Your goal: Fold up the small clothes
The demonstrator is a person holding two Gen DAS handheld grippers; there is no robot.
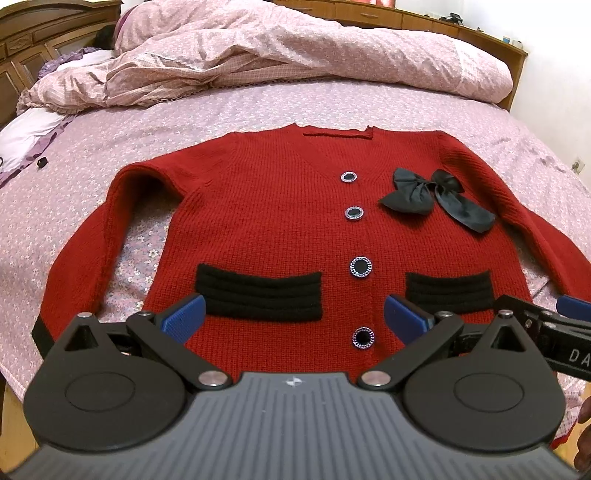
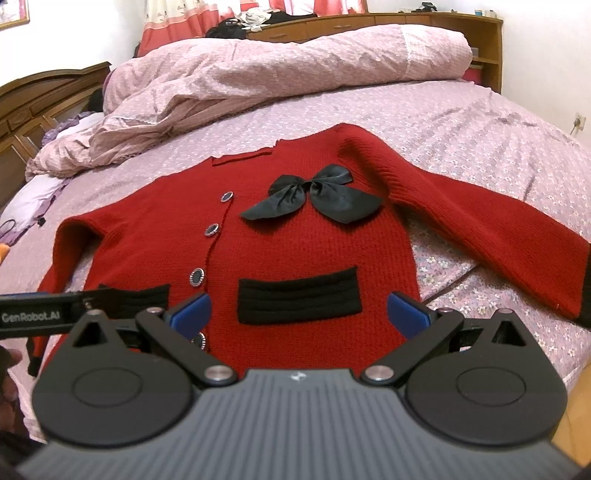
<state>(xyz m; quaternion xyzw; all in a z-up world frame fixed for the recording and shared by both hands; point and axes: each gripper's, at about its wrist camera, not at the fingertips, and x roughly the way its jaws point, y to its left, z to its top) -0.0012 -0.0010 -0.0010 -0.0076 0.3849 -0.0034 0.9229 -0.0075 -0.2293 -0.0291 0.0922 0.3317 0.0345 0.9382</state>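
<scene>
A small red knit cardigan (image 1: 273,221) lies flat and face up on the bed, buttoned, sleeves spread out to both sides. It has a black bow (image 1: 432,199), two black pocket bands and black cuffs. It also shows in the right wrist view (image 2: 303,236). My left gripper (image 1: 293,319) is open and empty, over the hem near the left pocket band (image 1: 258,295). My right gripper (image 2: 299,312) is open and empty, over the hem by the right pocket band (image 2: 299,295). The right gripper's body shows at the right edge of the left wrist view (image 1: 550,332).
The bed sheet (image 1: 110,129) is pink with small flowers. A rumpled pink duvet (image 1: 295,55) is heaped along the far side. A wooden headboard (image 1: 33,48) stands at the left and wooden shelving (image 2: 406,22) behind the bed. A small dark object (image 1: 42,162) lies at far left.
</scene>
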